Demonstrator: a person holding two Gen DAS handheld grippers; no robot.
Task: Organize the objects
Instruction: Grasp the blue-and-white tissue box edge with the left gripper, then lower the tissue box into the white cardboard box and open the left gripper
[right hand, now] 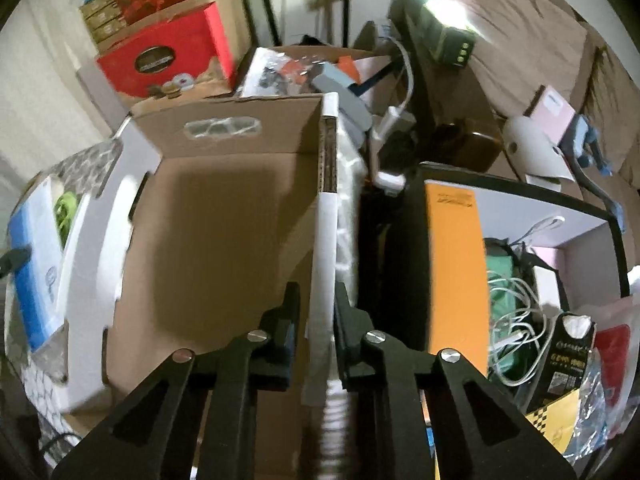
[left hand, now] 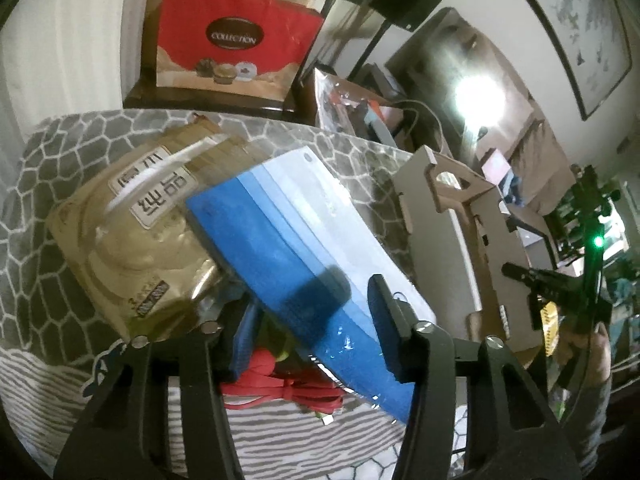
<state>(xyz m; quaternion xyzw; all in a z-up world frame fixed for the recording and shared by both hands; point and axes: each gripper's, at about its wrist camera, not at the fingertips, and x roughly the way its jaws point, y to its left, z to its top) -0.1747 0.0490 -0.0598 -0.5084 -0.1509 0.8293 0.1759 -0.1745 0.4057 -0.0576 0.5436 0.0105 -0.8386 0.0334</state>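
Observation:
A blue and white box (left hand: pixel 304 232) in clear wrap lies tilted on a pile on the grey patterned cloth (left hand: pixel 60 152). My left gripper (left hand: pixel 312 304) straddles its near end; the right pad lies on the top face and the left pad sits at its lower blue edge. The same box shows at the far left of the right wrist view (right hand: pixel 36 240). An open cardboard box (right hand: pixel 224 220) with white outer walls stands beside it, its brown inside bare. My right gripper (right hand: pixel 318 292) is shut on that box's right wall (right hand: pixel 326 232).
A gold foil bag (left hand: pixel 132 240) lies left of the blue box, with red cords (left hand: pixel 288 392) under it. A black-rimmed bin (right hand: pixel 592 208) on the right holds an orange book (right hand: pixel 452 264) and white cables (right hand: pixel 516 312). Red gift boxes (left hand: pixel 236 40) stand behind.

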